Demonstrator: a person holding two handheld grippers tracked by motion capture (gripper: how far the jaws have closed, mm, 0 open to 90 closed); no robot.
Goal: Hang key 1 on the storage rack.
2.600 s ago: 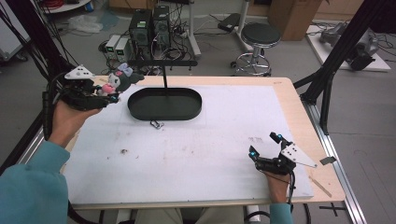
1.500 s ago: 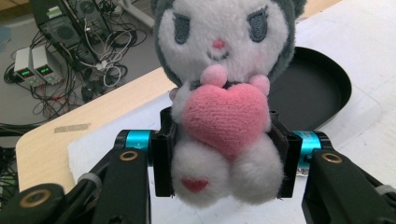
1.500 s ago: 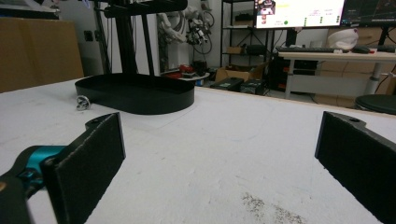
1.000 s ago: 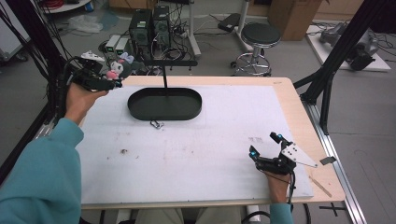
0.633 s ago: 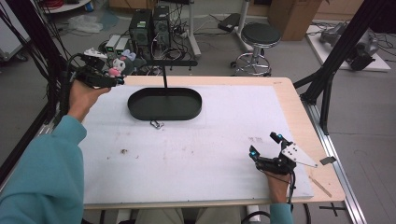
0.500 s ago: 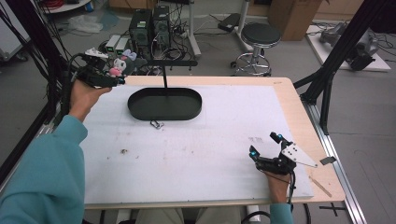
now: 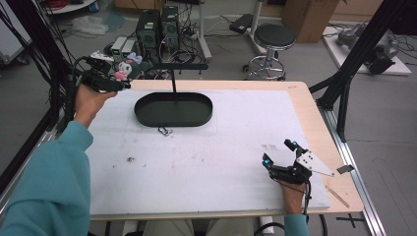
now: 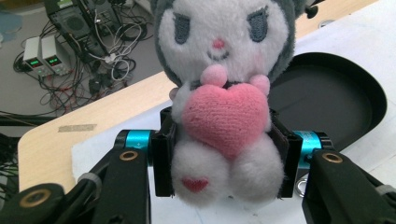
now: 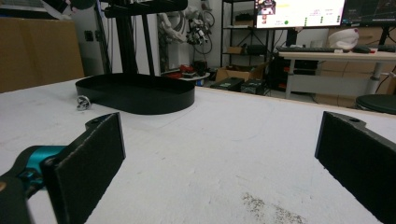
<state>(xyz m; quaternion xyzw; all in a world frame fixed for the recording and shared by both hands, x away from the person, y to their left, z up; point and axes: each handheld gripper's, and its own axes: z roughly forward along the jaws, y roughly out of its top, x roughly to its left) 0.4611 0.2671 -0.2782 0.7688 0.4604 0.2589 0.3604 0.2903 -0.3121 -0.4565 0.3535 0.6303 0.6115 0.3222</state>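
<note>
The left claw is clamped on a plush toy, its two black jaws pressing the toy's lower body from both sides. The left gripper view gives the detail: a white face with grey hood, a pink heart held at the chest, a small red heart on one foot. In the high view the same toy is just a small pink-and-white blob at the tip of the left claw, held up over the far left corner of the bench, beside the black oval tray. A small metal ring lies on the bench just in front of the tray.

The right claw is spread wide with nothing between its jaws, resting low over the bench. From the high view it sits near the right front edge, well apart from the tray.
</note>
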